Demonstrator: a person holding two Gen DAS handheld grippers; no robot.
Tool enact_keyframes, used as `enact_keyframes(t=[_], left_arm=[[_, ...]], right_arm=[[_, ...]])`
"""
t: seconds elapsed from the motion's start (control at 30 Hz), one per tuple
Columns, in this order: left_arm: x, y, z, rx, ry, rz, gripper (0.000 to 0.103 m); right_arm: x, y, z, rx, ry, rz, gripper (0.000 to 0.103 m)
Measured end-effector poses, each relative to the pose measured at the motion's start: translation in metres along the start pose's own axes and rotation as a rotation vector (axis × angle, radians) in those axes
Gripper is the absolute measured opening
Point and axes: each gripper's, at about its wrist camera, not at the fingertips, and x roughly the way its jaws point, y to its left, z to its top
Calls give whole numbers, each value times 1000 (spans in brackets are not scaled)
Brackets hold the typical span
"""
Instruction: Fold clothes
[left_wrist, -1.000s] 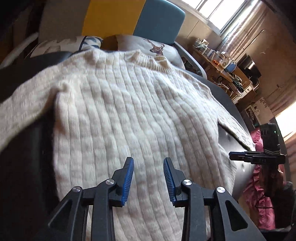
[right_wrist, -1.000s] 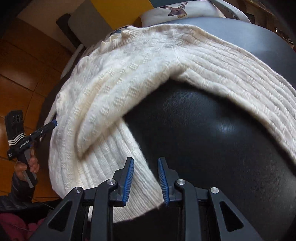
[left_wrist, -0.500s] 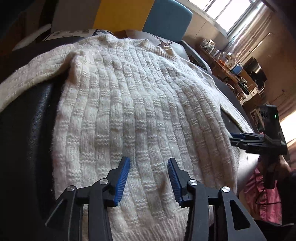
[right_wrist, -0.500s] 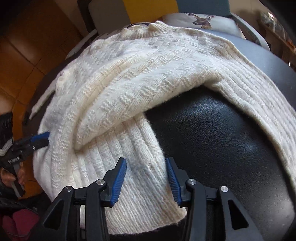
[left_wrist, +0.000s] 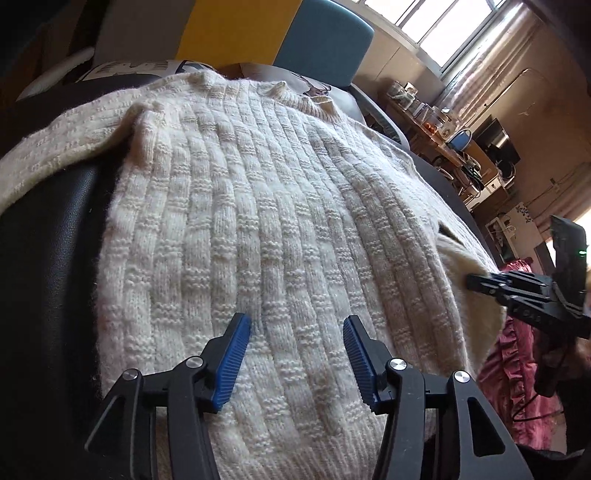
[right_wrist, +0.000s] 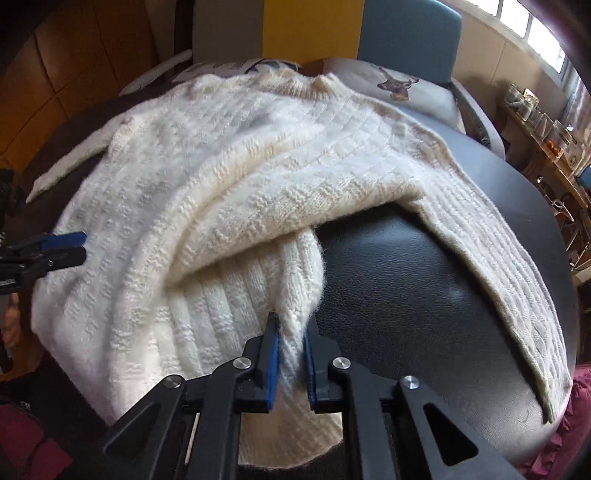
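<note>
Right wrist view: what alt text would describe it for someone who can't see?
The right hand-held gripper pinches the hem edge of a cream sweater spread on a black cushion. The left hand-held gripper is at the sweater's far side.

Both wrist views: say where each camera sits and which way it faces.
Left wrist: on the left gripper, angled down at the cream sweater; jaws opening, nothing between them; right gripper at far right.
Right wrist: on the right gripper, angled down, shut on the sweater's edge; left gripper at far left.
Shared: sweater, black cushion.
</note>
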Motion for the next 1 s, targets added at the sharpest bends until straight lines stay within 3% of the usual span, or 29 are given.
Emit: enact_keyframes(t=[0.13, 0.33, 0.53, 0.6, 0.7, 0.87, 0.93, 1.0], left_arm=[[-1, 7, 3, -26, 7, -27, 54], [0, 10, 9, -20, 20, -30, 55], [2, 10, 12, 12, 28, -7, 55], [2, 11, 14, 11, 31, -3, 55], [-1, 13, 17, -9, 38, 4, 56], [-28, 28, 21, -88, -46, -9, 56], [-40, 39, 24, -106, -86, 40, 56], [-49, 54, 25, -113, -104, 101, 56]], right_arm=[[-39, -5, -24, 45, 6, 16, 10], [-2, -23, -69, 170, 127, -3, 10], [7, -26, -85, 191, 186, -45, 10], [5, -30, -85, 234, 205, -19, 16], [-10, -41, -76, 294, 157, 16, 18], [-44, -47, -32, 331, -103, 34, 24], [-29, -43, -9, 313, -105, -3, 24], [-2, -44, 4, 327, -69, 60, 24]])
